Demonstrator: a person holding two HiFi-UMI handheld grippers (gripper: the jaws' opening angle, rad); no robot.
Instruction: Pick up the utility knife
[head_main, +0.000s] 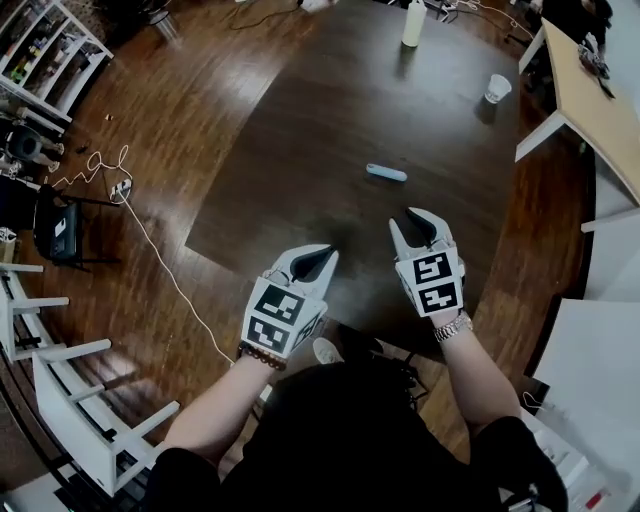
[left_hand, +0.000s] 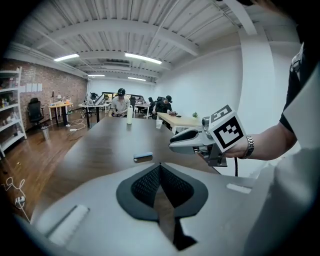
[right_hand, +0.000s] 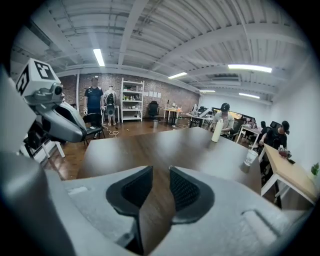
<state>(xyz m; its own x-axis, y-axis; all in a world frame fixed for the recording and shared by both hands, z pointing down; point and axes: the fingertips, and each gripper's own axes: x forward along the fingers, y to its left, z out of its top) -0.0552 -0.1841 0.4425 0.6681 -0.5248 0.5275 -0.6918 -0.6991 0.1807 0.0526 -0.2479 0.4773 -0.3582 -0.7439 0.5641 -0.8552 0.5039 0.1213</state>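
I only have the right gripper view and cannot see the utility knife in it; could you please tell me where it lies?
Observer: The knife lies on the table, ahead of the right gripper and a little to its left.
Operator: Thank you. How is it turned?
Observer: Crosswise to you, its length running left to right in the head view.
Operator: And are the fingers of the left gripper open?
Observer: No, that gripper's own view shows its fingers together, with nothing between them.
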